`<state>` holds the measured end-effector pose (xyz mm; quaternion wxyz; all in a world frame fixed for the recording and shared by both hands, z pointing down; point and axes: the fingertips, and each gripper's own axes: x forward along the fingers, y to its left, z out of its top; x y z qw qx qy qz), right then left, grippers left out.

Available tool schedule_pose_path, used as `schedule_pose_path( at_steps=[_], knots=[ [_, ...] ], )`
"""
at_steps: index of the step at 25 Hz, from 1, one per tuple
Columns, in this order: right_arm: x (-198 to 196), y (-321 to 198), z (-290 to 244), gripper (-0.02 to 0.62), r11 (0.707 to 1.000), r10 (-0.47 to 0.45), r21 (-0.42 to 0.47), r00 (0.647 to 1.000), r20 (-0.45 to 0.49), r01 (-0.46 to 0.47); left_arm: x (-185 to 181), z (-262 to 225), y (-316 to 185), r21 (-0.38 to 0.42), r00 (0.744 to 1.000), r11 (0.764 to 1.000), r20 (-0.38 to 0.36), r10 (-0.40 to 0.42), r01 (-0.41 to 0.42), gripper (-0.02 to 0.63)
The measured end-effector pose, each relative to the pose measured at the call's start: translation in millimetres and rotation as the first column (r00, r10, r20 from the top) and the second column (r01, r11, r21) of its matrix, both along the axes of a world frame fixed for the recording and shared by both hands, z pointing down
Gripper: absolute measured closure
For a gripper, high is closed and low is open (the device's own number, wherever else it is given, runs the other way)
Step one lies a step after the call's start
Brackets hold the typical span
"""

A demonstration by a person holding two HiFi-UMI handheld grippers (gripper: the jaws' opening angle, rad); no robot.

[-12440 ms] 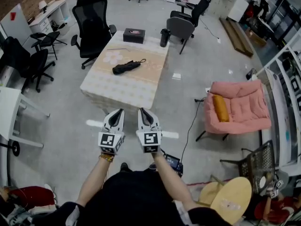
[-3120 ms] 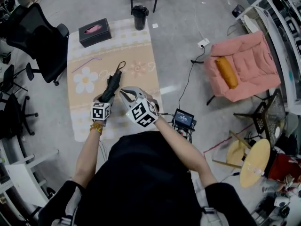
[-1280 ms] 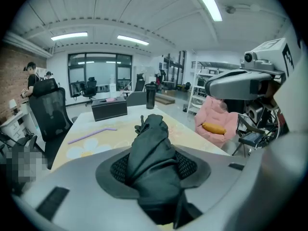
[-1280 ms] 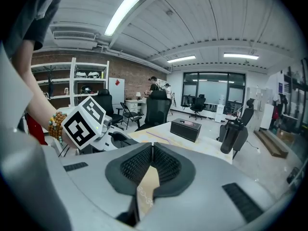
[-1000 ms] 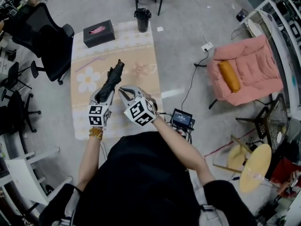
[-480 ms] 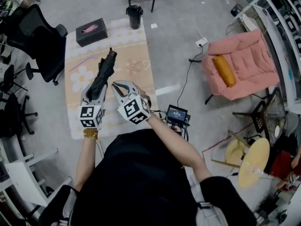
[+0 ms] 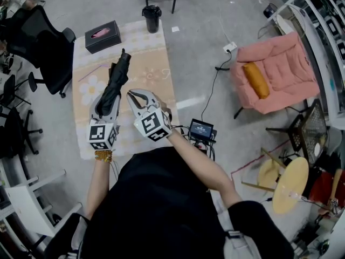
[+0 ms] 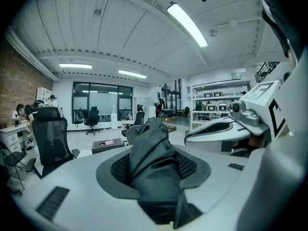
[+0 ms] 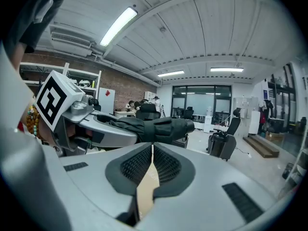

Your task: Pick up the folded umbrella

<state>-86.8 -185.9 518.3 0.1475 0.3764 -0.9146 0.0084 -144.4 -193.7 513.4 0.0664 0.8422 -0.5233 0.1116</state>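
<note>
The folded black umbrella (image 7: 114, 84) is off the table, pointing away from me, with my left gripper (image 7: 107, 104) shut on its near end. In the left gripper view the umbrella's dark fabric (image 8: 150, 162) fills the space between the pads. My right gripper (image 7: 136, 96) hovers just to the right of it, shut with nothing in it; in the right gripper view its pads (image 9: 139, 163) meet. There the umbrella (image 9: 154, 127) crosses ahead of it, sticking out of the left gripper (image 9: 94, 124).
Below is a low table with a floral cloth (image 7: 153, 72); a black tissue box (image 7: 102, 35) and a dark tumbler (image 7: 152, 17) stand at its far end. A black office chair (image 7: 38, 36) is at left, a pink lounge chair (image 7: 280, 72) at right, a small device (image 7: 200, 130) on the floor.
The left gripper has risen with the umbrella, lifting it clear of the table. The right gripper rose a little beside it and stays shut.
</note>
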Motion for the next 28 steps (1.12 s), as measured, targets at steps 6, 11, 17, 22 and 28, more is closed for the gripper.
schedule_pose_path(
  at_steps=[6,11,17,22,28],
  knots=[
    [0.4,-1.9,-5.9,0.577,1.000,0.002,0.015,1.000,0.018,-0.002,0.3,-11.5,2.6,0.036,1.000,0.999,-0.009,-0.020,0.021,0.411],
    [0.6,-3.5,-7.8,0.577,1.000,-0.004,0.023,1.000,0.027,0.003,0.0,-14.3,5.4,0.053,0.999,0.998,-0.016,-0.042,0.042,0.411],
    [1.6,-5.3,-2.9,0.577,1.000,-0.005,0.013,1.000,0.021,0.004,3.5,-8.2,6.8,0.044,0.999,0.998,-0.016,-0.044,0.044,0.411],
    [-2.0,-7.1,-2.4,0.577,1.000,-0.006,0.012,1.000,0.019,0.006,1.0,-11.9,4.7,0.052,0.998,0.997,-0.019,-0.052,0.053,0.411],
    [1.9,-22.1,-22.3,0.577,0.998,0.021,0.054,0.999,0.037,-0.023,-1.8,-25.5,-4.2,0.091,0.998,0.994,-0.020,-0.063,0.064,0.413]
  ],
)
